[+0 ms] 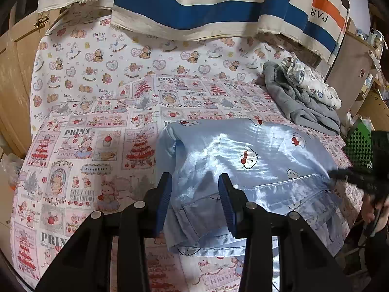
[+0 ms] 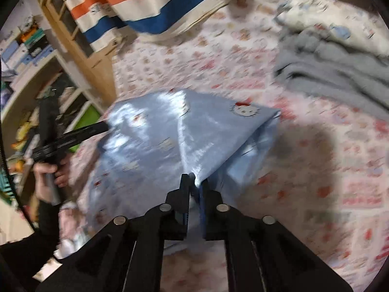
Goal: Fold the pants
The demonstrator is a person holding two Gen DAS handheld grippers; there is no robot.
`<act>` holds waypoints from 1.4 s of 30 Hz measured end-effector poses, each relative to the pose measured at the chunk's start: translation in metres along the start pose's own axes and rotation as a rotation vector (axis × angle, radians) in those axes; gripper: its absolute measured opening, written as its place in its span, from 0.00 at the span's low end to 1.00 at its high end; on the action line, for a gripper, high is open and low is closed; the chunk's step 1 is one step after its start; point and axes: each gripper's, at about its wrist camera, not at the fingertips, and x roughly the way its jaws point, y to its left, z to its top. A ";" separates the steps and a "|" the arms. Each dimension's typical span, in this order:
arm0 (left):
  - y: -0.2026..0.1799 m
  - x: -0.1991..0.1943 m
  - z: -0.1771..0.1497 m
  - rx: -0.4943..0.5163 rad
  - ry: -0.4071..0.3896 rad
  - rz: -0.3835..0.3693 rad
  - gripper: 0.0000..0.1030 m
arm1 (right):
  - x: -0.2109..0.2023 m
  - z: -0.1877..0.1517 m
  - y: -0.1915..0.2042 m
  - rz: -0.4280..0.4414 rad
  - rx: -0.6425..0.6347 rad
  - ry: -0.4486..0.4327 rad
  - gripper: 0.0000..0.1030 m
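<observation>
The light blue satin pants [image 1: 243, 160], dotted with cartoon cats, lie partly folded on the pink patterned bed cover [image 1: 80, 150], toward its near right side. The right tongs [image 2: 195, 182] are pinched tight on a ridge of the shiny fabric, pulling it up into a peak. The left tongs [image 1: 194, 189] sit part open over the near left edge of the pants, blue pads [image 1: 164, 202] apart with cloth lying between them, unpressed. Further back on the right, a grey garment [image 1: 299, 104] sits crumpled, and a striped cloth [image 1: 206, 7] hangs behind the bed.
</observation>
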 end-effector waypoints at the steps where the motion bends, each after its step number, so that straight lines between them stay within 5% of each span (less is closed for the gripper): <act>1: 0.000 0.000 0.001 -0.001 0.000 0.000 0.37 | 0.001 0.006 -0.007 -0.024 0.011 -0.021 0.14; 8: -0.003 0.003 0.004 0.014 0.001 0.009 0.37 | 0.023 0.030 -0.040 -0.001 0.062 0.030 0.15; 13: -0.002 0.009 0.008 0.013 0.014 0.009 0.37 | 0.034 0.036 -0.055 0.081 0.117 0.030 0.29; 15: -0.002 0.011 0.009 0.009 0.017 0.008 0.37 | 0.037 0.038 -0.054 0.141 0.112 0.025 0.24; 16: -0.002 0.012 0.010 0.007 0.018 0.007 0.37 | 0.038 0.040 -0.051 0.147 0.095 0.019 0.11; 20: -0.003 0.015 0.016 0.006 0.012 0.009 0.37 | 0.044 0.045 -0.044 0.108 0.056 0.015 0.03; 26: -0.001 0.020 0.026 -0.013 0.004 0.018 0.37 | 0.032 0.076 -0.030 -0.044 -0.054 -0.096 0.02; 34: 0.000 0.027 0.033 -0.037 0.010 0.011 0.37 | 0.061 0.116 -0.031 -0.150 -0.103 -0.095 0.02; 38: 0.000 0.027 0.031 -0.046 0.028 -0.020 0.37 | 0.078 0.115 -0.045 -0.107 -0.056 -0.033 0.02; 42: -0.008 0.024 0.024 -0.040 0.089 -0.129 0.37 | 0.066 0.098 -0.045 -0.036 -0.030 0.004 0.07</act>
